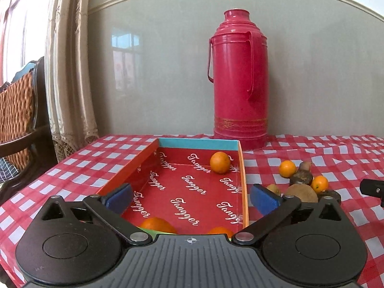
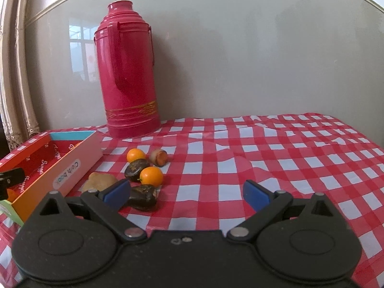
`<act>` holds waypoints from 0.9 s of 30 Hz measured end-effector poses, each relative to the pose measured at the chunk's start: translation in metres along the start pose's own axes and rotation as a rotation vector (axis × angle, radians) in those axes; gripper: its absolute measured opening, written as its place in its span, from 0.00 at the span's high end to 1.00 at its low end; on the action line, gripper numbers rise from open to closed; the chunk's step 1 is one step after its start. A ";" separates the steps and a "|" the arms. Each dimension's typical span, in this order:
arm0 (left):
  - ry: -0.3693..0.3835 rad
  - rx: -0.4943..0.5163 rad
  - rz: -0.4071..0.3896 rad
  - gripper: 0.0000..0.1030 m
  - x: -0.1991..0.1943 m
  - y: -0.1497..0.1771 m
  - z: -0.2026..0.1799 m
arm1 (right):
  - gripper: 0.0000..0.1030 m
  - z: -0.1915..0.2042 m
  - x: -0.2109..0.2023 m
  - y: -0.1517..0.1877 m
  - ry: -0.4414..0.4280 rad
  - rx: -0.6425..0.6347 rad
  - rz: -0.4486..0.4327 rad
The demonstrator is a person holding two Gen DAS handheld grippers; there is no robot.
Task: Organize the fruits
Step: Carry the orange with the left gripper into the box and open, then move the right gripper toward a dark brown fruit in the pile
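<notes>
Oranges point(image 1: 220, 162) lie in the box point(image 1: 242, 168) – left gripper point(image 1: 192, 198) fingers spread, empty; right gripper point(image 2: 187, 195) fingers apart, fruit pile point(image 2: 144, 175) at ten o'clock.

"Tangger" repeated in white script across box point(image 1: 153, 151) red interior; outer-side label reads "Cloth book".

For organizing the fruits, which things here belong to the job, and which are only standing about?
Belong to the job:
- red box
- oranges in the box
- small oranges on the cloth
- dark fruits
- brown fruit
- left gripper, right gripper

Just standing about:
- red thermos
- checked tablecloth
- curtain
- wicker chair
</notes>
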State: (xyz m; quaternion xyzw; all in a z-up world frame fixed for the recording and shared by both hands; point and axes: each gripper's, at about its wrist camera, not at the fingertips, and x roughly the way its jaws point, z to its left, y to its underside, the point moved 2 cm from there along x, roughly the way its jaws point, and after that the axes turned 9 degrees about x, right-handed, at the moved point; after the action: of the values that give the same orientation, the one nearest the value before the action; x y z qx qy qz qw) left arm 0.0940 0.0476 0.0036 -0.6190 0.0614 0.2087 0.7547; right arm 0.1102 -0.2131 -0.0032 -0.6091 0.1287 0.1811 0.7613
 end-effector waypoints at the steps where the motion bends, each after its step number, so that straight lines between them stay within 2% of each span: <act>1: -0.002 -0.001 0.000 0.00 0.000 0.000 0.001 | 0.08 0.002 0.000 0.001 -0.002 -0.007 0.000; 25: -0.008 -0.029 0.033 0.00 0.002 0.008 0.024 | 0.13 0.025 0.019 0.010 -0.026 -0.058 0.078; 27: -0.010 -0.030 0.033 0.00 0.002 0.009 0.027 | 0.17 0.024 0.021 0.010 -0.024 -0.058 0.086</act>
State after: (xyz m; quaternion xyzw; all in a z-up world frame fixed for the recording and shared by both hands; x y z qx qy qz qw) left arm 0.0880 0.0754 0.0011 -0.6282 0.0647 0.2253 0.7419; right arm 0.1238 -0.1850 -0.0150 -0.6227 0.1403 0.2247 0.7363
